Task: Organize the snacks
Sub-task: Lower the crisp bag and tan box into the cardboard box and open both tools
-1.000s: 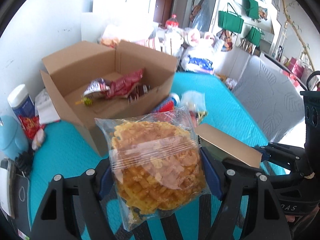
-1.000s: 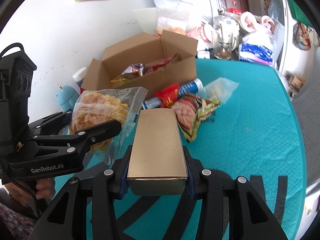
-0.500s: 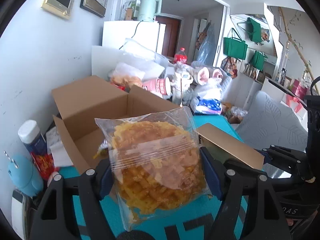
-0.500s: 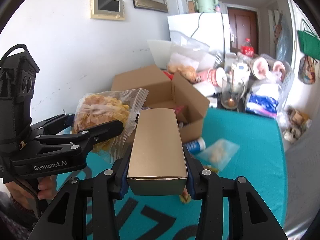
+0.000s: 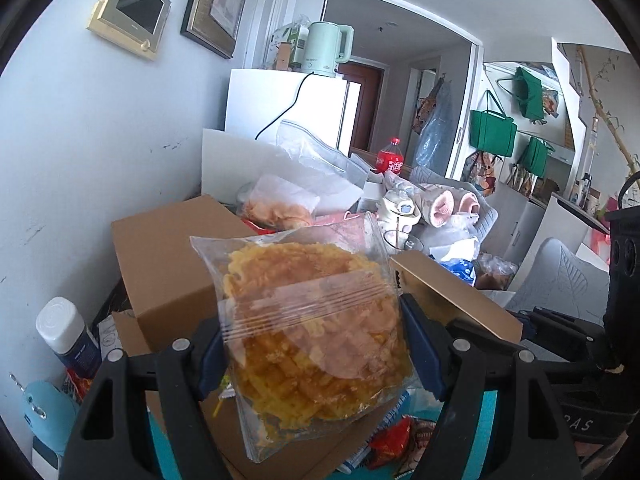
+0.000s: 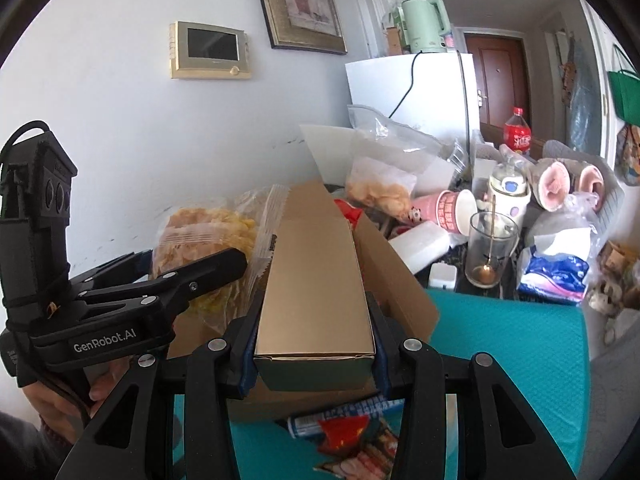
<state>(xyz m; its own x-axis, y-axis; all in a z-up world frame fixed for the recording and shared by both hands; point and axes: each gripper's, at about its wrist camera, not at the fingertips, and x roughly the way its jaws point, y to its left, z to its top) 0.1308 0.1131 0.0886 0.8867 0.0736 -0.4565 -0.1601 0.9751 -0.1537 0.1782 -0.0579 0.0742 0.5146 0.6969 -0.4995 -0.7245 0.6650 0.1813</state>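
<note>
Both loads have risen off the counter point(image 6: 520, 340) toward the cardboard box point(image 5: 168, 264): left gripper point(image 5: 312, 348) clamps the waffle bag point(image 5: 312, 328), right gripper point(image 6: 314, 344) clamps the gold carton point(image 6: 314, 280); dropping them in comes next.

Bagged waffle snack point(image 5: 316, 328) between the left gripper point(image 5: 320, 344) pads, long carton point(image 6: 316, 280) between the right gripper point(image 6: 316, 336) pads just to its right, open cardboard box point(image 5: 168, 264) behind both, loose snack packets point(image 6: 352, 440) on the table point(image 6: 520, 360) below, fridge point(image 6: 412, 92) behind the clutter.
</note>
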